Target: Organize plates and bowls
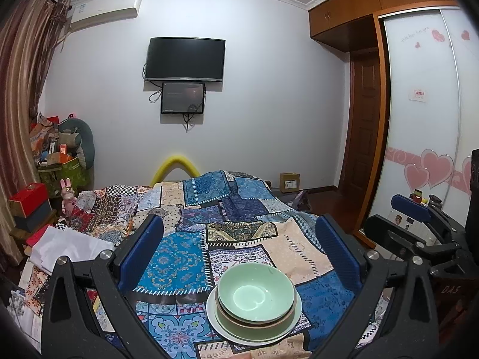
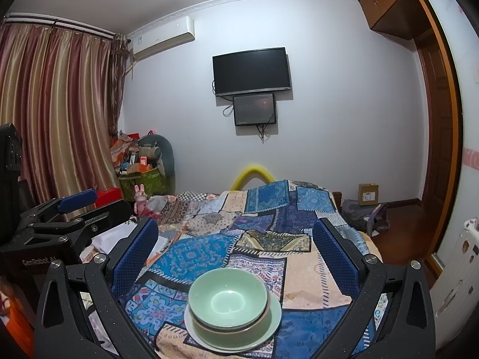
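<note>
A pale green bowl [image 1: 255, 291] sits nested on a second green bowl with a brown rim [image 1: 227, 317], both on a pale plate [image 1: 215, 326] on the patchwork bedspread [image 1: 194, 239]. The same stack shows in the right wrist view: top bowl [image 2: 228, 296], lower bowl [image 2: 209, 327], plate [image 2: 277, 323]. My left gripper [image 1: 239, 236] is open and empty, held above and behind the stack. My right gripper [image 2: 235, 237] is open and empty, also above the stack. Each gripper shows at the edge of the other's view.
The bed fills the middle of the room. Boxes and bags [image 1: 57, 155] pile up by the curtain at the left. A white cloth [image 1: 66, 245] lies at the bed's left edge. A wardrobe with heart stickers [image 1: 428, 119] and a door stand at the right.
</note>
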`<state>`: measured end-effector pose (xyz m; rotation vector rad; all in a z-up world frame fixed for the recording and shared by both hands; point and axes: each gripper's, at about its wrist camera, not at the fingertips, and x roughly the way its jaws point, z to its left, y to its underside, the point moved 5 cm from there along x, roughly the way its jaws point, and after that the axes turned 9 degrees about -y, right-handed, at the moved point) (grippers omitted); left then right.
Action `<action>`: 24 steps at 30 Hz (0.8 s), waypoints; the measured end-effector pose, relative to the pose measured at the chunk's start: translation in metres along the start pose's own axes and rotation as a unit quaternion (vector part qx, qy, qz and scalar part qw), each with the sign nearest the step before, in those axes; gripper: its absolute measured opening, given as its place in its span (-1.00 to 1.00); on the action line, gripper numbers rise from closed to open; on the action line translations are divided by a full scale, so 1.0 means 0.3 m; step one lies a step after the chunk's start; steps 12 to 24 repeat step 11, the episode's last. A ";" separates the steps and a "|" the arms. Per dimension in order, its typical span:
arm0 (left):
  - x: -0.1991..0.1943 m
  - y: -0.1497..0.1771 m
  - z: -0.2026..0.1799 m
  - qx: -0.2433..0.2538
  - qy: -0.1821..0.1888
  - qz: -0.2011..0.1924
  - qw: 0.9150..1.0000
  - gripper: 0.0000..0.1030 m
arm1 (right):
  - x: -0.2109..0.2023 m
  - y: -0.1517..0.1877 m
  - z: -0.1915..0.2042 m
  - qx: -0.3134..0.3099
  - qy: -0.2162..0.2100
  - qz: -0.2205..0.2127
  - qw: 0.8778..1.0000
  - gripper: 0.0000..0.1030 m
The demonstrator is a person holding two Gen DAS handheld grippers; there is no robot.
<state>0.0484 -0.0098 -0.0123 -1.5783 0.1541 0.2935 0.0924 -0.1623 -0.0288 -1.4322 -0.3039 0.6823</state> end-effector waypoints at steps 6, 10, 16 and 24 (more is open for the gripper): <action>0.003 0.003 -0.004 0.002 0.003 0.001 1.000 1.00 | 0.004 0.004 -0.005 0.001 0.000 0.003 1.000 0.99; 0.008 0.003 0.003 -0.004 0.004 0.004 1.000 1.00 | 0.008 0.010 -0.008 0.001 0.001 0.004 1.000 0.99; 0.010 0.004 0.005 -0.005 0.005 0.005 1.000 1.00 | 0.008 0.010 -0.008 0.001 0.001 0.004 1.000 0.99; 0.010 0.004 0.005 -0.005 0.005 0.005 1.000 1.00 | 0.008 0.010 -0.008 0.001 0.001 0.004 1.000 0.99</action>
